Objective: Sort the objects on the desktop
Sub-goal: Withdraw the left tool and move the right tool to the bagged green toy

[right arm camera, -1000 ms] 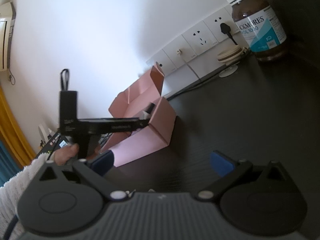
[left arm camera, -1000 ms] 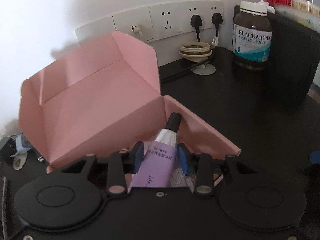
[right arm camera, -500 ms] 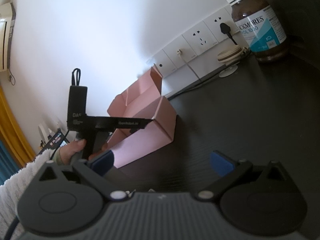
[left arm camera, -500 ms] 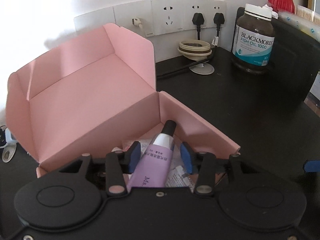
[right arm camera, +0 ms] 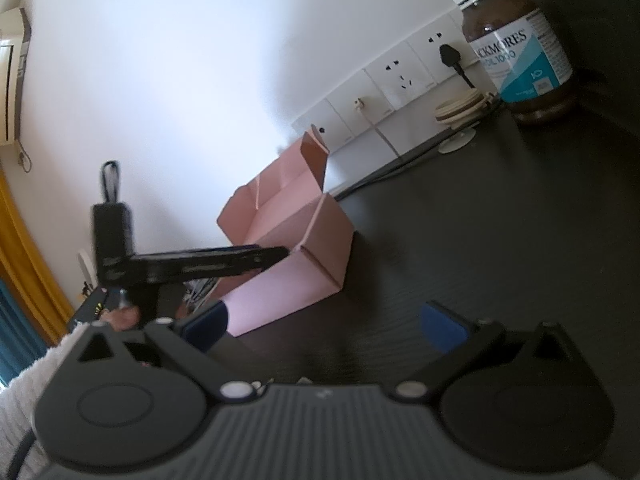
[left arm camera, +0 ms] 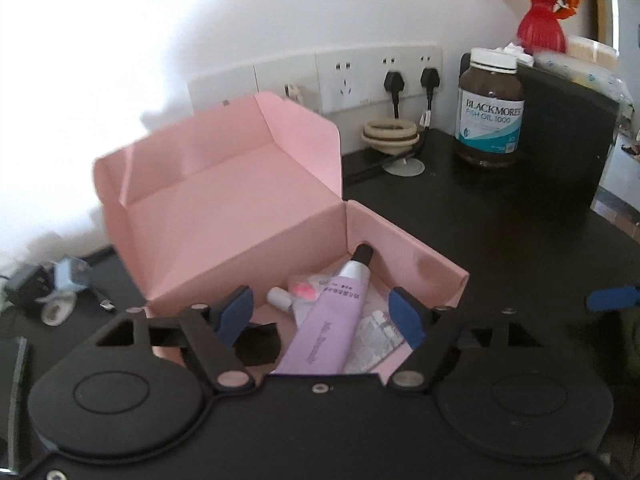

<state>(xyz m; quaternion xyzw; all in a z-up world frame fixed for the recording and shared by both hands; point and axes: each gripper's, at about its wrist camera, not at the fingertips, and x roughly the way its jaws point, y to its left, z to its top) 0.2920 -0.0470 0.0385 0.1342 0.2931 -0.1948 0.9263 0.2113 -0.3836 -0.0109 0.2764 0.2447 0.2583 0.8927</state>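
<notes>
1. Dark desk (left arm camera: pixel 460 216), running along a white wall with a row of sockets (left arm camera: pixel 360 80); a brown fish-oil bottle (left arm camera: pixel 491 110) is standing at the back right, a red vase (left arm camera: pixel 541 30) of orange flowers behind it.
2. Pink box (left arm camera: pixel 224 216), lid standing open, sitting at the left of the desk. It is holding a lilac tube (left arm camera: pixel 326 328) lying cap-first toward the far corner, plus a small white bottle (left arm camera: pixel 280 298) and paper sachets (left arm camera: pixel 376 334) beside it.
3. Left tongs (left arm camera: pixel 322 312): jaws opening, blue pads clear of the tube on both sides, so the tube is lying released on the box floor (the step in hand looks like the let-go).
4. To finish well: keep spreading until both pads are well off the tube, then lift straight back, minding the near wall and the right-hand wall so the light box is not being dragged.
5. Right tongs (right arm camera: pixel 326 322): spread, pinching nothing, hovering over bare desk, well apart from the box.
6. Left of the box: a charger and cable clutter (left arm camera: pixel 52 292), apparently unsorted.
</notes>
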